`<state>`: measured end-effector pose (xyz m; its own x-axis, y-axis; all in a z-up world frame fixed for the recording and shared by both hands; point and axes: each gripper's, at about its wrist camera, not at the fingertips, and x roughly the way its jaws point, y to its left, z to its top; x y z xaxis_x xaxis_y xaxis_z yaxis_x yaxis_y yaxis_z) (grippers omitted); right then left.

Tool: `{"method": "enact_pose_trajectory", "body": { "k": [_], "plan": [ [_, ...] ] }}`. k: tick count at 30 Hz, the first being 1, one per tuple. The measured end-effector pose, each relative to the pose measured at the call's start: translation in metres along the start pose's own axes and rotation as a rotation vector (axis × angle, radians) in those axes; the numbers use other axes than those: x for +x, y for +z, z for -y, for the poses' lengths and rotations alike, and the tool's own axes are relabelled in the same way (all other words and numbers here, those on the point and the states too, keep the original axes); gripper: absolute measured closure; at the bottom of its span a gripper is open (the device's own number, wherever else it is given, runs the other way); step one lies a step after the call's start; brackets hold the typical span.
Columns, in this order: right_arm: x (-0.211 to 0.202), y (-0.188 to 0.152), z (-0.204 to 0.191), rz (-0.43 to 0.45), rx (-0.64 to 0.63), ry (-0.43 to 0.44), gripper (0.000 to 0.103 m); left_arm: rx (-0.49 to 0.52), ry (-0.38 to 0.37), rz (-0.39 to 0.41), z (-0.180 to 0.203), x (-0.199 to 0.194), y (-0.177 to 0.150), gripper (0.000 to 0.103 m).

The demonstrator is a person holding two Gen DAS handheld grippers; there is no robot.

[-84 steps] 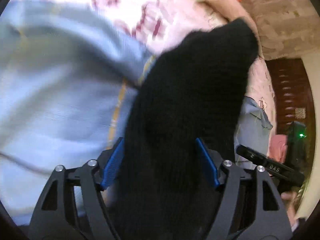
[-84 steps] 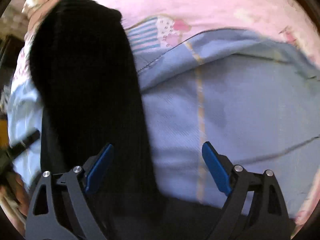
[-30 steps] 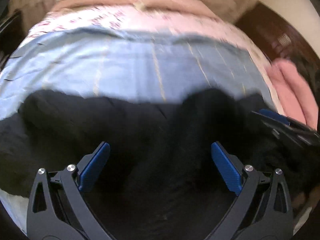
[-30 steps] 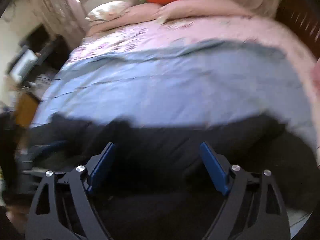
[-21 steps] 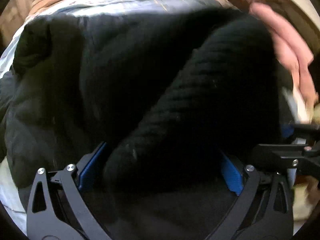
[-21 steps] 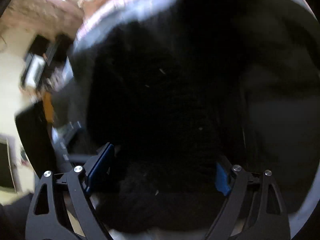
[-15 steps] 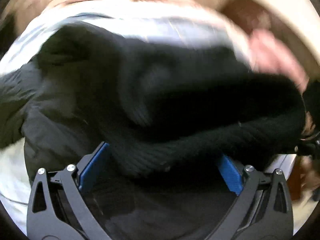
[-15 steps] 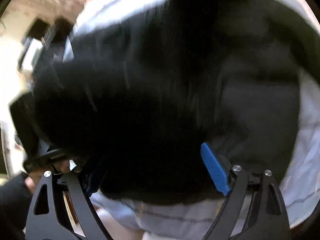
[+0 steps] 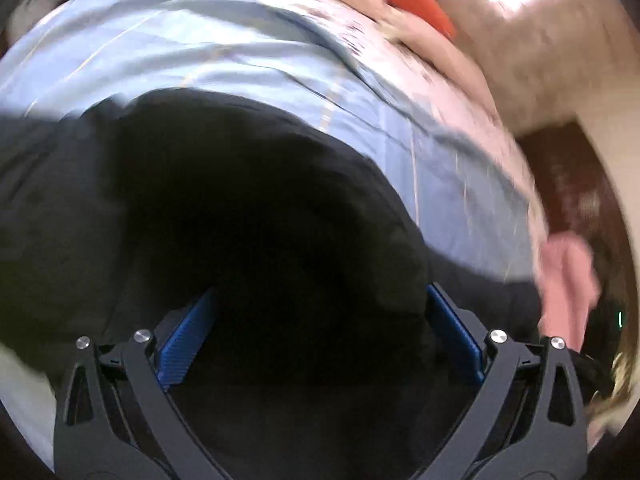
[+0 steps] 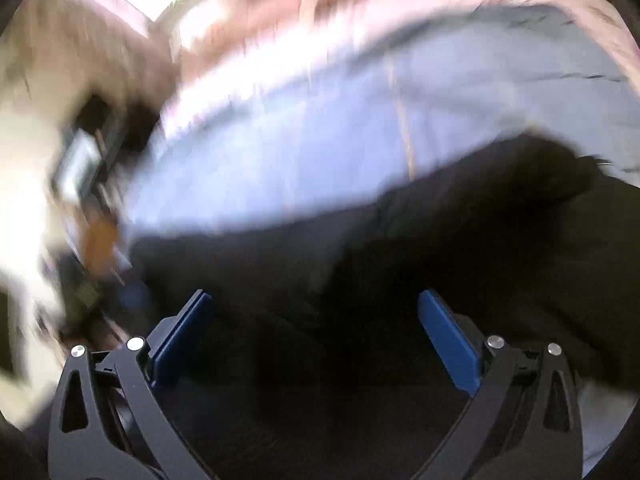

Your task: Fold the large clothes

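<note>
Bed with a light blue sheet (image 9: 248,60), blurred by motion. Left gripper (image 9: 318,328), jaws apart, has a bulge of the black garment (image 9: 260,208) between its pads. Right gripper (image 10: 316,336), jaws opening, hangs over the same garment (image 10: 460,248), which runs crosswise along the near edge; bare sheet (image 10: 360,112) lies beyond.

Both wrist cameras looked steeply down along their fingers, close above the black garment (image 9: 248,240) on the blue sheet (image 9: 200,52). Both views shared the garment (image 10: 460,248), sheet (image 10: 360,120) and the bed's far end.
</note>
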<state>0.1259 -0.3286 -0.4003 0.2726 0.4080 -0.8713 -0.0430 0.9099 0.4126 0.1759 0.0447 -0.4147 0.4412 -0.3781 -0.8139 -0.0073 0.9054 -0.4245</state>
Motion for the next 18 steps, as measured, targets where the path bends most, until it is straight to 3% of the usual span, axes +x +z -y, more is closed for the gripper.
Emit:
{"method": "enact_pose_trajectory", "body": {
  "k": [3, 4, 6, 10, 12, 14, 16, 18],
  "plan": [
    [0.028, 0.003, -0.023, 0.01, -0.132, -0.076, 0.012, 0.178, 0.012, -0.019, 0.029, 0.019, 0.003, 0.002],
    [0.028, 0.006, -0.031, 0.042, -0.166, -0.084, 0.018, 0.224, 0.0, -0.016, 0.04, 0.022, 0.005, 0.011],
    [0.024, 0.021, -0.043, 0.117, -0.185, -0.121, 0.026, 0.299, 0.007, -0.011, 0.061, 0.031, 0.017, 0.046],
    [0.023, 0.07, -0.023, 0.142, -0.048, -0.093, 0.06, 0.27, 0.021, 0.012, 0.063, 0.045, 0.048, 0.069],
    [0.03, 0.106, -0.007, 0.115, -0.002, -0.063, 0.063, 0.165, -0.028, -0.006, 0.05, 0.061, 0.087, 0.071],
    [0.047, 0.131, -0.006, 0.087, -0.037, -0.113, 0.063, 0.122, -0.024, -0.007, 0.038, 0.07, 0.099, 0.072],
    [0.074, 0.145, -0.005, 0.042, -0.097, -0.174, 0.063, 0.168, 0.037, -0.01, 0.033, 0.097, 0.116, 0.07],
    [0.092, 0.144, -0.002, 0.067, -0.136, -0.203, 0.064, 0.251, 0.075, 0.002, 0.03, 0.132, 0.113, 0.069]
  ]
}}
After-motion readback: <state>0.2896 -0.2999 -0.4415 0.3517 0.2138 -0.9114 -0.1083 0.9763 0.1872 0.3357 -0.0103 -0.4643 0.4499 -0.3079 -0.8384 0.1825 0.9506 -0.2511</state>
